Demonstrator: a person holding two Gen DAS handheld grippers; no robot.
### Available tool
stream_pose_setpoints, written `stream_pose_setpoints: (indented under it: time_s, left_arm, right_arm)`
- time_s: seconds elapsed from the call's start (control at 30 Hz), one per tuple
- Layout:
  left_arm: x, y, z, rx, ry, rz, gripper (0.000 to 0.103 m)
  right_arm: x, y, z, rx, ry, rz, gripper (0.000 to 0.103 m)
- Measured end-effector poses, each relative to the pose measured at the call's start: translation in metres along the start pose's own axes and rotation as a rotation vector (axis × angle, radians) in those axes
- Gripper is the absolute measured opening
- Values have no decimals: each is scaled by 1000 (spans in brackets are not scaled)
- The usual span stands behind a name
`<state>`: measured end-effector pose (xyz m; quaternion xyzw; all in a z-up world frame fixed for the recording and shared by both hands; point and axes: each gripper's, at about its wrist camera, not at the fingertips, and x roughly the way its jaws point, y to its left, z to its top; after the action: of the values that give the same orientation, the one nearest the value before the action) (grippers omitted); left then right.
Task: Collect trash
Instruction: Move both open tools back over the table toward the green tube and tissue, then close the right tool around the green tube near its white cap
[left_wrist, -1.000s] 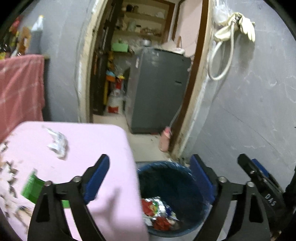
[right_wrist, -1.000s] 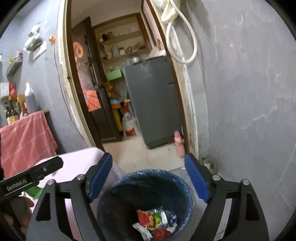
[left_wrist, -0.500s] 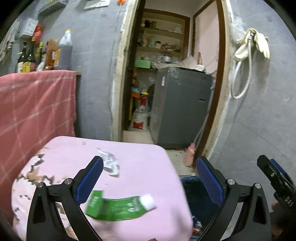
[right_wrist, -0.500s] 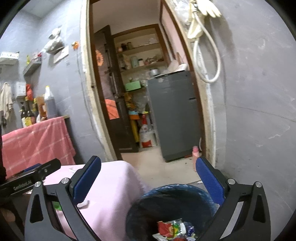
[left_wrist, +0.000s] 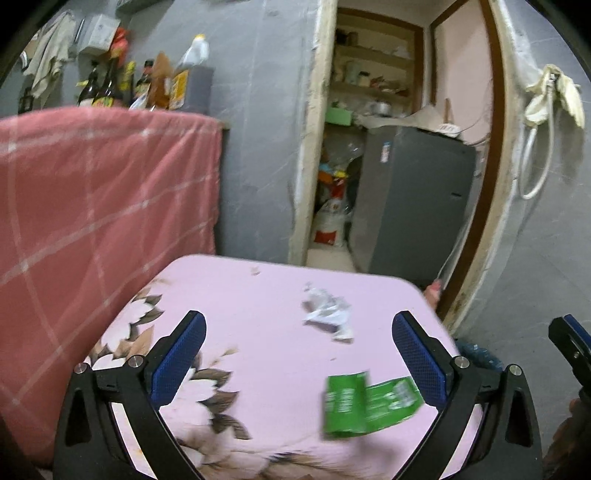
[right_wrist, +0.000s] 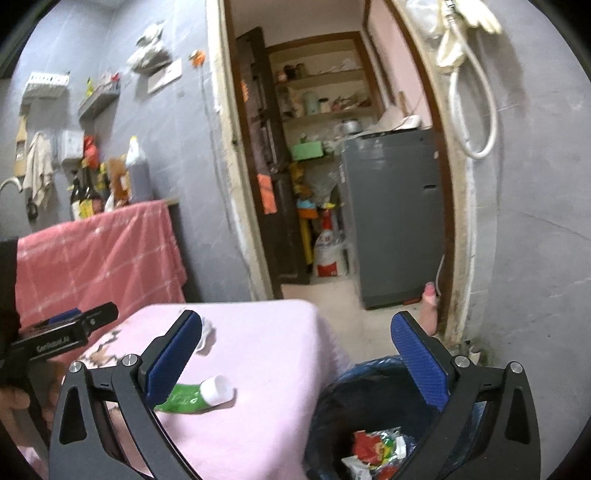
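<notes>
Pink cloth with a floral print at its near end covers the surface (left_wrist: 258, 332), on which two items of trash are seen. A dark blue bin (right_wrist: 354, 391) stands on the floor just beside the right edge of the surface; inside it, at the bottom, a cluster of red, green and silver wrappers (right_wrist: 376, 450) is contained. On the surface, a green tube (right_wrist: 192, 397) with a white cap is laid flat near the front right corner; in the right wrist view its long axis runs roughly left to right, with the cap pointing right, toward the bin. In the left wrist view the same tube (left_wrist: 369, 402) is blurred and its cap cannot be made out. A crumpled white paper (left_wrist: 327, 314) is located farther back on the surface, apart from the tube. The left claw (left_wrist: 297, 354) is held wide apart above the surface, with nothing between its blue pads. The right claw (right_wrist: 295, 354) is likewise spread wide and empty, positioned over the boundary between the surface and the bin. A pink checked cloth (left_wrist: 92, 206) is draped behind the surface on the left.
</notes>
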<state>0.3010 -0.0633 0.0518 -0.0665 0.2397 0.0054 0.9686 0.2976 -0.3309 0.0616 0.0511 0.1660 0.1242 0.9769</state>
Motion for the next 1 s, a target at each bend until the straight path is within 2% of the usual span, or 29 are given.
stream_pose_setpoints:
  time_s: [0.23, 0.53, 0.63, 0.7, 0.83, 1.0]
  left_arm:
    - [26, 29, -7, -9, 96, 16, 99]
    - [50, 42, -11, -28, 184, 28, 99]
    - [55, 42, -12, -26, 201, 32, 99]
    - [58, 42, -13, -22, 215, 36, 99]
    - [65, 43, -13, -20, 239, 33, 99]
    - [76, 43, -11, -17, 283, 37, 99]
  right_arm:
    - [28, 24, -12, -51, 112, 64, 103]
    - [61, 46, -29, -105, 264, 120, 101]
    - [69, 49, -35, -117, 314, 131, 96]
    - [75, 50, -39, -119, 352, 135, 88]
    - [86, 52, -47, -113, 414, 145, 82]
    - [98, 55, -54, -124, 464, 141, 65]
